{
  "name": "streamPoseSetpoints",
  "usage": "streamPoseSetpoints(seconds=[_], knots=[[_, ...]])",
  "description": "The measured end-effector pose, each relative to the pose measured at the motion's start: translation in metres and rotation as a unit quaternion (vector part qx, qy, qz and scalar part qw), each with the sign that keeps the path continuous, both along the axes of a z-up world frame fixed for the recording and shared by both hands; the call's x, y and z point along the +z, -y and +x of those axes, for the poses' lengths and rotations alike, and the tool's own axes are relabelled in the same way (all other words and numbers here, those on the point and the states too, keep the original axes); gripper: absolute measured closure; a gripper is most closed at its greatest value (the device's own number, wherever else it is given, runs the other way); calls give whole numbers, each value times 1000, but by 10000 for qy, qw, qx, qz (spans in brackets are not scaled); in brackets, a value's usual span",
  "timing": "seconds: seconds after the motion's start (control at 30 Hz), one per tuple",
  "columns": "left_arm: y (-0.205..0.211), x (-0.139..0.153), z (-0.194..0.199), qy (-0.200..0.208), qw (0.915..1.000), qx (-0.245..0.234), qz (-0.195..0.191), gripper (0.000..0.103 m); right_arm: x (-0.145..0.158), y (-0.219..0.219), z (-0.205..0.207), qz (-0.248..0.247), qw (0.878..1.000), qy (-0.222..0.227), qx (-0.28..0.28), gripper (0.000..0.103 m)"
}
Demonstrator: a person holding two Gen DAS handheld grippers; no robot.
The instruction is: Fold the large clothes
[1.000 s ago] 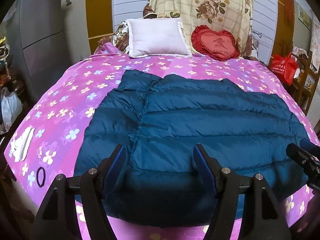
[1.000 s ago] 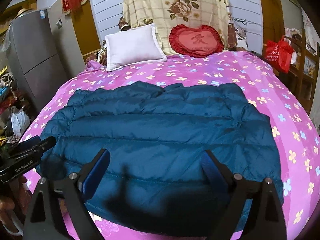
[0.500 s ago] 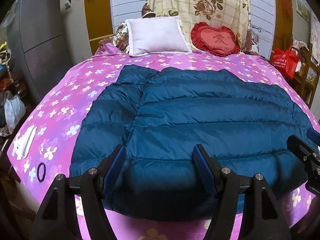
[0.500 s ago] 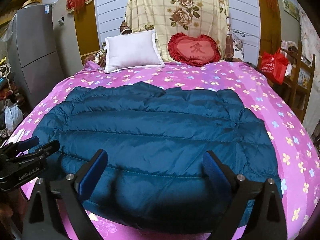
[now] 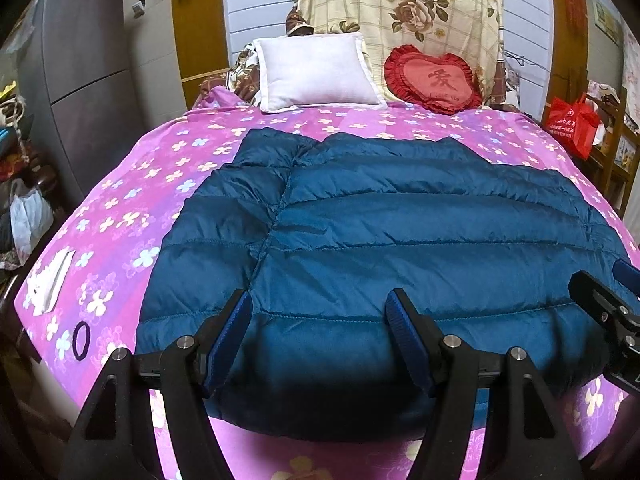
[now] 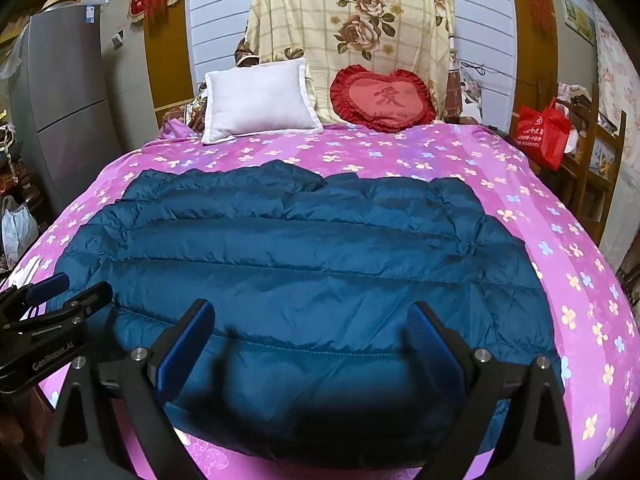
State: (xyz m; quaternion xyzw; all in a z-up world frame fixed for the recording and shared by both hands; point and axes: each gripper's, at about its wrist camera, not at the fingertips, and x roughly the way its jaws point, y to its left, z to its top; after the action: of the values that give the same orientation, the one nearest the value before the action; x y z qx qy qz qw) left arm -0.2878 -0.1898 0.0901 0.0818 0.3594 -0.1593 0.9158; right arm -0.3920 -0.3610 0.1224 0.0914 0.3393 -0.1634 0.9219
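Observation:
A dark blue quilted down jacket (image 5: 400, 232) lies spread flat across the pink flowered bed (image 5: 132, 208), its hem at the near edge; it also shows in the right wrist view (image 6: 320, 264). My left gripper (image 5: 320, 320) is open and empty, hovering just above the hem on the jacket's left half. My right gripper (image 6: 310, 332) is open and empty above the hem on the right half. Each gripper shows at the edge of the other's view: the right gripper (image 5: 608, 312) and the left gripper (image 6: 52, 304).
A white pillow (image 5: 316, 74) and a red heart cushion (image 5: 434, 78) lie at the head of the bed. A black hair tie (image 5: 81, 341) and white paper (image 5: 52, 280) lie at the bed's left near corner. A grey fridge (image 5: 84, 80) stands left, a red bag (image 5: 574, 124) right.
Both grippers have pulled back and dropped lower toward the near edge of the bed, so the jacket's hem now sits between the fingers. Both stay open. The jacket has not moved.

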Motion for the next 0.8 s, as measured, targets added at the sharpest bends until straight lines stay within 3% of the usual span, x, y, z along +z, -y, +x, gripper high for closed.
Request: streamPoseSetpoints(seconds=[0.8], knots=[[3, 0, 2, -23, 10000, 15, -22, 55, -4, 7, 2, 82, 9999, -44, -79, 4]])
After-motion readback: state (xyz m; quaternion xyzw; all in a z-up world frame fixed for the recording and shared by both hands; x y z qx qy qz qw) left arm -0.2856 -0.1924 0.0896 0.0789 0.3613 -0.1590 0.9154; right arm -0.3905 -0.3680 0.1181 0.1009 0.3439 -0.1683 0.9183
